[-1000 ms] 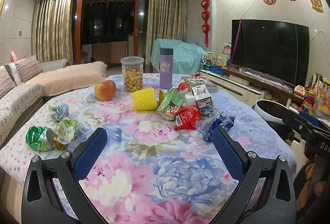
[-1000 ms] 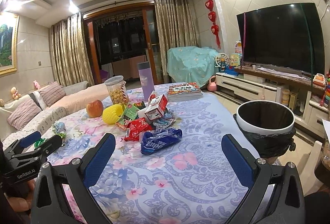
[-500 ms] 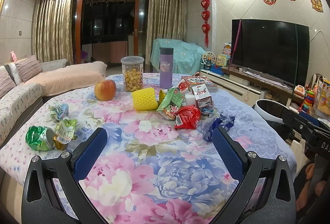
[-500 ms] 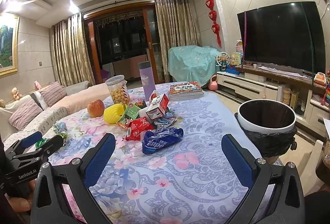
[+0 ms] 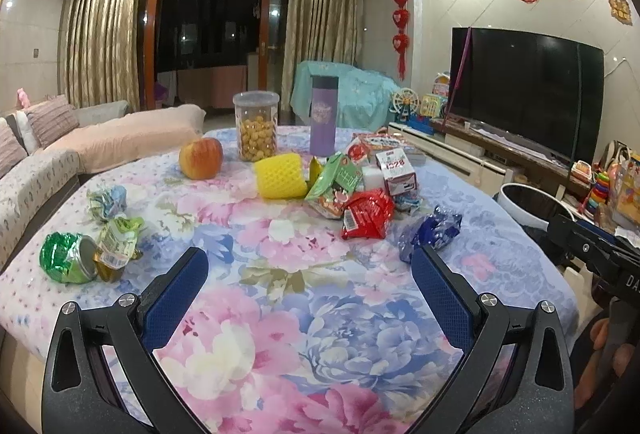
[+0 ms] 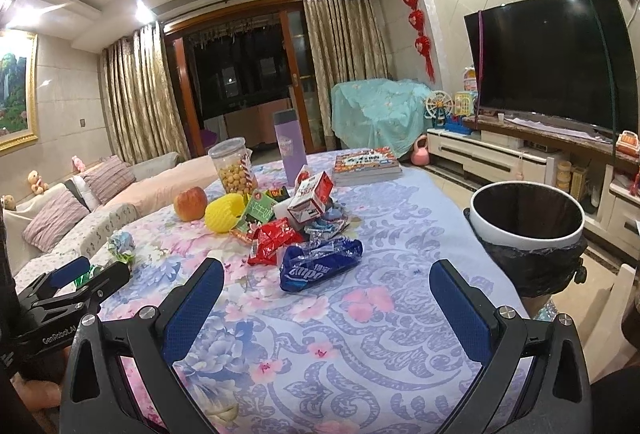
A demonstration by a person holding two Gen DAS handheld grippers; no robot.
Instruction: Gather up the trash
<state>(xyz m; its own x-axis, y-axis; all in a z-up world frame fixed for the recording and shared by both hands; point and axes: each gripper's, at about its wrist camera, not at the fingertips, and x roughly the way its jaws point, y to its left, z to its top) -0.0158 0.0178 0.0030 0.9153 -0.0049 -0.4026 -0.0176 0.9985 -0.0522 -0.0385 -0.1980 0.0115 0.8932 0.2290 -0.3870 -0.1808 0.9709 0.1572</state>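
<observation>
Trash lies on the floral tablecloth [image 5: 304,314]: a blue wrapper [image 6: 320,264] [image 5: 434,230], a red wrapper [image 6: 274,240] [image 5: 368,214], a green packet [image 5: 334,184], a small carton [image 6: 310,198] and a crushed green can [image 5: 68,258] with crumpled wrappers [image 5: 118,240] at the left. A white bin with a black bag [image 6: 526,222] stands beside the table on the right. My left gripper [image 5: 308,274] is open and empty above the near table. My right gripper [image 6: 326,284] is open and empty, just short of the blue wrapper.
An apple [image 5: 200,158], a yellow foam net [image 5: 280,176], a jar of snacks [image 5: 256,126], a purple bottle [image 5: 323,114] and a book [image 6: 366,164] stand at the back of the table. A sofa [image 5: 36,162] is left, a TV [image 6: 552,62] right.
My right gripper has moved a little forward toward the blue wrapper. The left gripper has not moved.
</observation>
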